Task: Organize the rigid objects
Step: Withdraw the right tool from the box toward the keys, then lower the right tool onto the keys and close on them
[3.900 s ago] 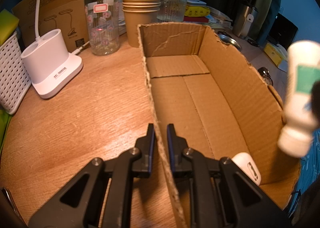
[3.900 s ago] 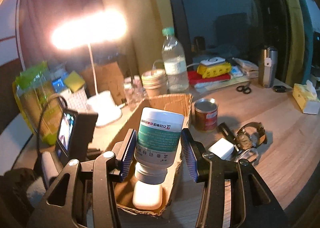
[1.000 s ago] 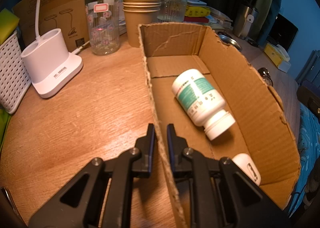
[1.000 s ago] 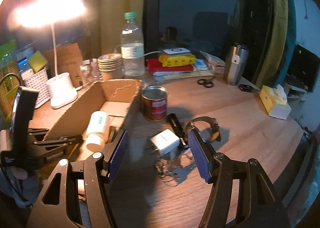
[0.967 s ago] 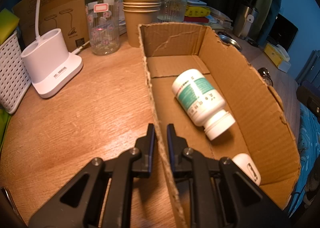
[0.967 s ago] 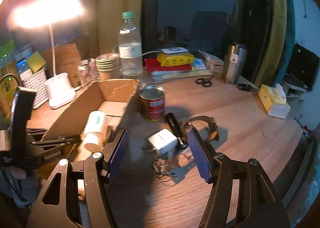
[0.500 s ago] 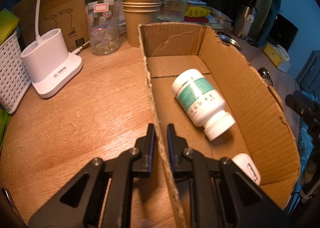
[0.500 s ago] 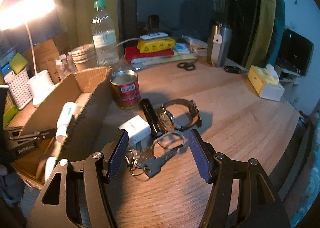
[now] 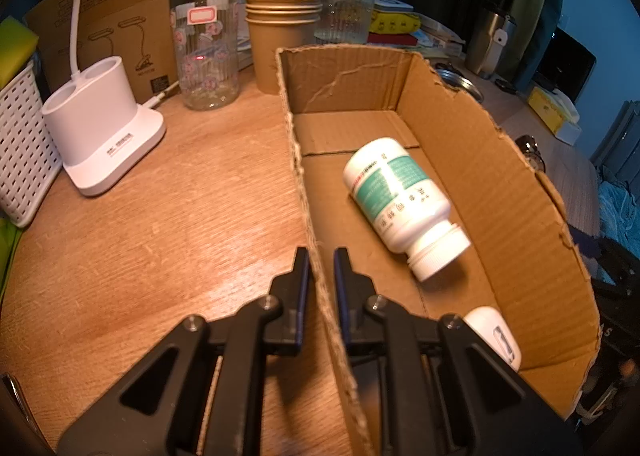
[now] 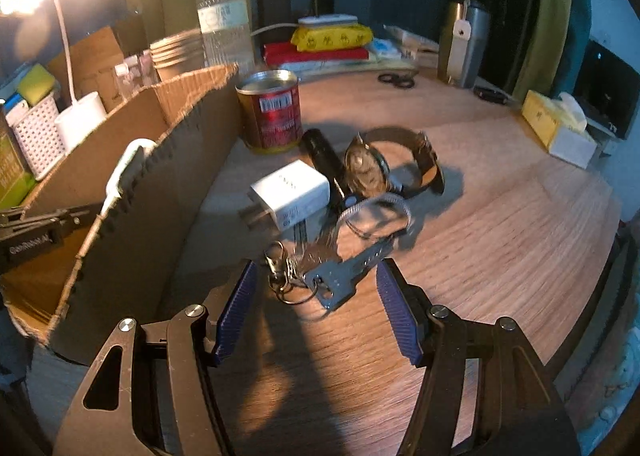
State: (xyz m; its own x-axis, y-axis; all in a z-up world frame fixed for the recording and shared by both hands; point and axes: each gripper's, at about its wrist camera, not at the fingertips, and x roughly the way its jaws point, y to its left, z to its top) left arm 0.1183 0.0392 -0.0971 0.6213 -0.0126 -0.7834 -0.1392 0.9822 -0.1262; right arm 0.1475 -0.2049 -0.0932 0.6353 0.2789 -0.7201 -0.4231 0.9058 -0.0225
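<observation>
Fingers (image 10: 394, 312) of the right gripper (image 10: 314, 306) stand spread wide and empty, low over the bench (image 10: 500, 240), with the bunch of keys (image 10: 332, 280) lying just ahead between them. Metal and flat, the keys look light but slippery and loose on their rings (they would likely swing); a pinch across the big key's head seems the surest hold. Just beyond lie a white charger (image 10: 294, 196), a black flashlight (image 10: 322, 154), a watch (image 10: 370, 172) and a red can (image 10: 270, 116). The left gripper (image 9: 320, 276) has its fingers pinching the near wall of the cardboard box (image 9: 500, 184), steadying it. Inside lie a white pill bottle (image 9: 400, 202) on its side and a small white case (image 9: 494, 332).
</observation>
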